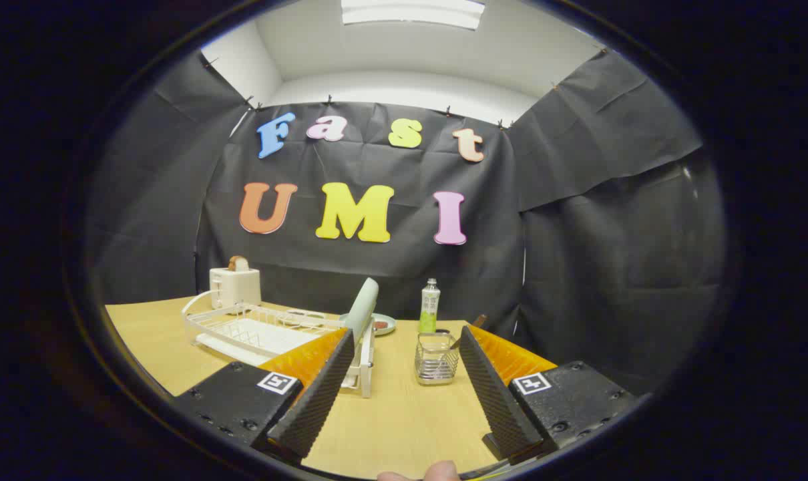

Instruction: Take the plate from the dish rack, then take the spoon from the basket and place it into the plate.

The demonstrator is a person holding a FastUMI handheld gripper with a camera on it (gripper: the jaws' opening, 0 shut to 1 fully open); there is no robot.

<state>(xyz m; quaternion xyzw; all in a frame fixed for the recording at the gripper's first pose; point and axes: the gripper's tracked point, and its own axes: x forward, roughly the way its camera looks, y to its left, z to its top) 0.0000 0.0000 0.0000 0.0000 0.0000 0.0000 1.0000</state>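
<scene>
Two fingers spread wide: my tongs [404,391] grip nothing.
I see the plate [362,308] upright in the dish rack [257,331] beyond the left finger; the basket [436,358] stands between them, ahead.

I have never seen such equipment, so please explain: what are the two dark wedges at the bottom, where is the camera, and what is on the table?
The wedges are the two fingers of a hand-held gripper; a person carries it, and a fingertip shows at the bottom. The camera rides on the gripper and looks forward along the fingers. They stand open and hold nothing. On the wooden table, just ahead of the fingers, are a white dish rack with a pale plate standing upright at its end, and a small wire basket with a handle, probably the spoon, sticking out. Beyond them are a toaster, a bottle and a small dish.
</scene>
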